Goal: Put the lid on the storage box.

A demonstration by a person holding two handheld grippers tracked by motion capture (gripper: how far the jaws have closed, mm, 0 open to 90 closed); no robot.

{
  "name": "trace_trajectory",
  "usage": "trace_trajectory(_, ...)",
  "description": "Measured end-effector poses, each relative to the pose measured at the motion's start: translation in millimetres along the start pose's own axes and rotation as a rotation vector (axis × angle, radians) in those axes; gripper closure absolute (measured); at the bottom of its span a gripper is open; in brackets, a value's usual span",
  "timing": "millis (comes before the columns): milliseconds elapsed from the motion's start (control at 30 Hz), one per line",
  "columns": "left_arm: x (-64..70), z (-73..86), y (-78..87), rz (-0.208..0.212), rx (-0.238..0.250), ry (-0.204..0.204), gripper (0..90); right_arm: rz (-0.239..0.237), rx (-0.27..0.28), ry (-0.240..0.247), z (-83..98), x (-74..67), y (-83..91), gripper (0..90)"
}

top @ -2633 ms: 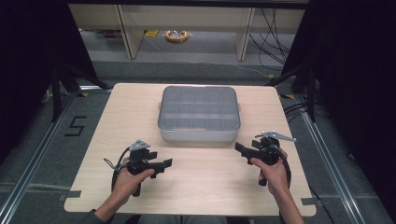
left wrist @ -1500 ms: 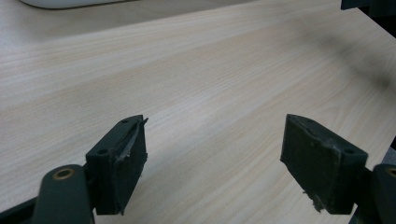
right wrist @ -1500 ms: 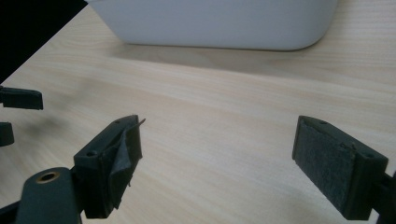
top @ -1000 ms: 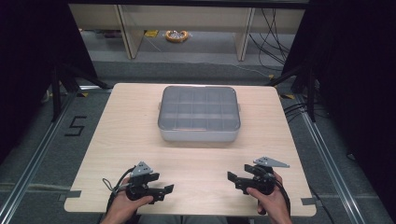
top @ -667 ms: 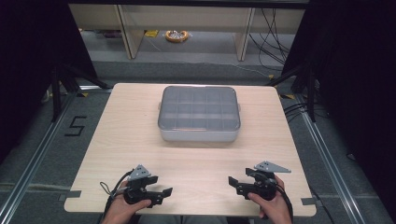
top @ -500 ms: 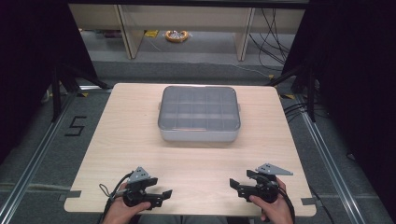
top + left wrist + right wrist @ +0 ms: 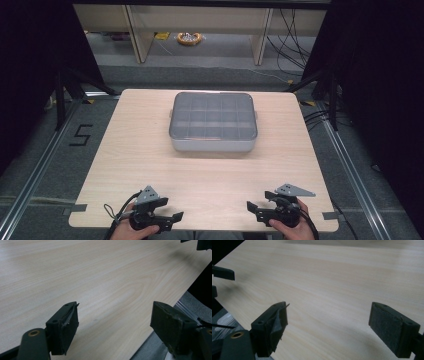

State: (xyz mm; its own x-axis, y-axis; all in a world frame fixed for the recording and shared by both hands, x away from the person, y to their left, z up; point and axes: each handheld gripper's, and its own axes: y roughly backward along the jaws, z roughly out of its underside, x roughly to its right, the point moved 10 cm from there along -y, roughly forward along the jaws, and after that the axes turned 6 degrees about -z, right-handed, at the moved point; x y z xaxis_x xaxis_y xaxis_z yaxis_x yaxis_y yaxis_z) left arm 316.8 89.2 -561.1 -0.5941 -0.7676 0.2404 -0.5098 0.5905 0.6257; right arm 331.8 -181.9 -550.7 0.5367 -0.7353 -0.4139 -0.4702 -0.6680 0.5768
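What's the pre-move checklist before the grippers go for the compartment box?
1. Left gripper jaws open, nothing between them: ok.
2. Right gripper jaws open, nothing between them: ok.
3. Lidded box sits flat mid-table, lid on: ok.
4. Path from both grippers to the box over bare table: ok.
5. Grippers near the box: not ok, both sit at the near table edge, well apart from it.
6. Lid latched, or what the compartments hold: cannot tell.
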Motion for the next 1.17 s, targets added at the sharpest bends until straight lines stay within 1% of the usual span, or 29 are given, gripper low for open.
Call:
trace_trajectory(33, 0.5, 0.4, 0.4, 0.002, 0.001, 0.000, 21.9, 0.001, 0.005, 0.036, 0.2, 2.6, -1.3, 16.5)
trace_trajectory(67, 1.0, 1.0, 1.0, 0.006, 0.002, -0.002, 21.9, 0.008, -0.004, 0.009, 2.7, 0.5, -0.5, 16.5)
trace_trajectory(100, 1.5, 1.8, 1.5, 0.005, 0.002, 0.004, 21.8, 0.006, -0.004, 0.038, 3.1, 1.9, 0.1, 16.5)
trace_trajectory(133, 1.4, 2.7, 1.9, 0.004, -0.001, 0.002, 21.9, 0.010, -0.020, 0.042, 6.1, 1.5, 1.6, 16.5)
trace_trajectory(167, 1.9, 3.6, 2.3, 0.002, -0.003, 0.010, 21.8, 0.001, -0.013, 0.034, 7.4, -1.2, 0.8, 16.6)
trace_trajectory(200, 2.1, 4.8, 2.5, 0.007, -0.005, 0.007, 21.8, 0.001, -0.013, 0.034, 7.4, -1.2, 0.8, 16.6)
trace_trajectory(233, 2.7, 7.5, 3.1, 0.010, -0.019, 0.014, 21.9, 0.010, -0.013, 0.056, 9.2, -0.3, 2.4, 16.6)
trace_trajectory(267, 3.8, 7.9, 3.3, 0.018, -0.015, 0.018, 21.8, 0.016, -0.043, 0.017, 13.6, -3.3, 4.4, 16.7)
trace_trajectory(300, 3.8, 7.9, 3.3, 0.018, -0.015, 0.018, 21.8, 0.006, -0.024, 0.036, 12.8, -3.2, 3.6, 16.7)
trace_trajectory(333, 4.4, 8.8, 3.8, 0.021, -0.016, 0.022, 21.8, 0.013, -0.033, 0.001, 15.3, -6.2, 5.2, 16.7)
trace_trajectory(367, 4.6, 10.1, 4.6, 0.018, -0.021, 0.029, 21.8, 0.013, -0.033, 0.001, 15.3, -6.2, 5.2, 16.7)
trace_trajectory(400, 4.6, 11.0, 5.5, 0.019, -0.019, 0.027, 21.8, 0.005, -0.025, 0.059, 14.7, -3.4, 6.9, 16.7)
trace_trajectory(433, 4.6, 11.0, 5.5, 0.019, -0.019, 0.027, 21.8, 0.005, -0.025, 0.059, 14.7, -3.4, 6.9, 16.7)
trace_trajectory(467, 4.9, 11.2, 6.7, 0.020, -0.019, 0.031, 21.8, 0.003, -0.025, 0.026, 17.2, -7.3, 7.7, 16.7)
trace_trajectory(500, 4.9, 11.5, 7.3, 0.019, -0.019, 0.030, 21.8, -0.001, -0.021, 0.028, 17.4, -7.6, 7.0, 16.7)
trace_trajectory(533, 5.7, 12.0, 8.2, 0.023, -0.017, 0.032, 21.7, -0.006, -0.029, 0.055, 17.9, -5.7, 7.9, 16.7)
trace_trajectory(567, 5.7, 12.0, 8.2, 0.023, -0.017, 0.032, 21.7, -0.006, -0.029, 0.055, 17.9, -5.7, 7.9, 16.7)
trace_trajectory(600, 6.0, 12.5, 8.6, 0.022, -0.019, 0.034, 21.7, 0.004, -0.026, 0.072, 17.9, -4.8, 8.9, 16.7)
trace_trajectory(700, 5.4, 12.7, 8.5, 0.019, -0.022, 0.026, 21.7, 0.007, -0.032, 0.073, 18.3, -3.8, 8.3, 16.7)
trace_trajectory(767, 4.6, 12.4, 7.8, 0.016, -0.022, 0.028, 21.7, 0.009, -0.032, 0.076, 18.3, -3.2, 7.4, 16.8)
trace_trajectory(800, 4.6, 12.2, 7.4, 0.017, -0.020, 0.030, 21.7, 0.009, -0.032, 0.085, 18.2, -3.2, 7.3, 16.8)
trace_trajectory(867, 4.6, 12.1, 7.4, 0.015, -0.019, 0.030, 21.8, 0.005, -0.035, 0.079, 18.6, -3.9, 7.2, 16.8)
trace_trajectory(900, 4.8, 11.9, 7.4, 0.015, -0.018, 0.030, 21.7, 0.007, -0.032, 0.086, 18.3, -3.3, 7.1, 16.8)
trace_trajectory(933, 5.0, 11.8, 7.3, 0.016, -0.018, 0.030, 21.8, -0.003, -0.038, 0.071, 19.2, -4.9, 6.4, 16.8)
trace_trajectory(967, 5.0, 11.8, 7.3, 0.016, -0.018, 0.030, 21.8, -0.001, -0.041, 0.065, 19.7, -4.9, 6.6, 16.8)
trace_trajectory(1033, 4.1, 12.4, 7.2, 0.019, -0.026, 0.031, 21.8, -0.003, -0.042, 0.064, 19.7, -4.9, 6.6, 16.8)
trace_trajectory(1067, 4.3, 11.9, 6.6, 0.018, -0.020, 0.038, 21.8, -0.003, -0.041, 0.065, 19.6, -4.8, 6.5, 16.8)
trace_trajectory(1167, 3.7, 11.9, 6.8, 0.015, -0.021, 0.038, 21.8, 0.000, -0.043, 0.071, 19.8, -3.7, 6.3, 16.8)
